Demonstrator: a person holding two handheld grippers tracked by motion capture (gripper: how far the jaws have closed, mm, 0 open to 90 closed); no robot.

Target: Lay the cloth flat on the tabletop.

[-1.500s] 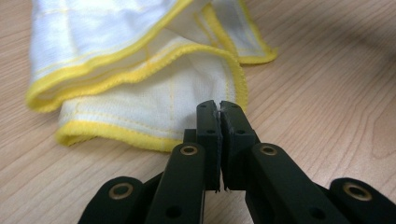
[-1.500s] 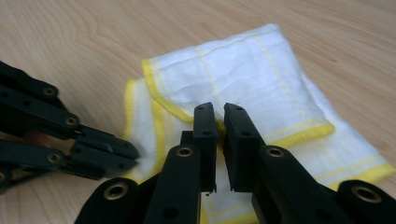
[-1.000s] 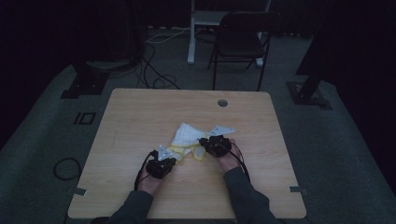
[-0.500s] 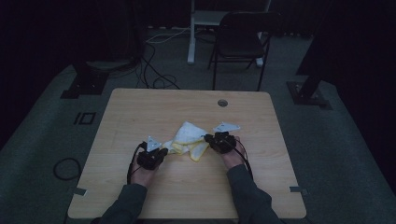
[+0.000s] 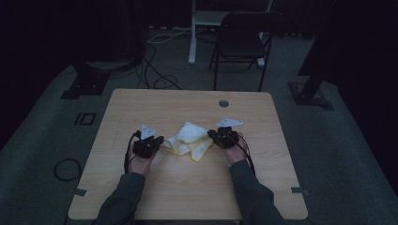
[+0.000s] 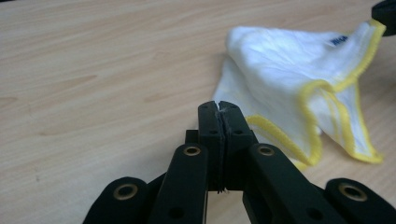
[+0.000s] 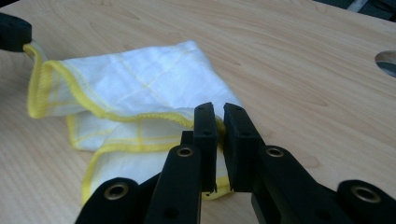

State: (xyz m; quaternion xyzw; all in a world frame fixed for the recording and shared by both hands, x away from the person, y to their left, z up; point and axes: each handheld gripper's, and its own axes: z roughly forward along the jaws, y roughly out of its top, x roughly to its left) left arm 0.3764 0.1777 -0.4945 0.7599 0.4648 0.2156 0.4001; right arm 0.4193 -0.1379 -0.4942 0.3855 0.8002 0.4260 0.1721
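Spreading the cloth (image 5: 190, 139) between our two grippers

Our left gripper (image 5: 158, 141) has pulled out toward the left, drawing the yellow-edged cloth longer across the middle of the table (image 5: 141, 105); its jaws are clenched on a corner; our right gripper (image 5: 212, 136) pinches the opposite hem; we judge the unfolding under way.

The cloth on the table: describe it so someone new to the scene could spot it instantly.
On the wooden table, look just nearer than its middle, between the person's two hands. The cloth lies there crumpled, white with a bright yellow stitched hem, the one soft, pale thing between the black left tool and right tool.
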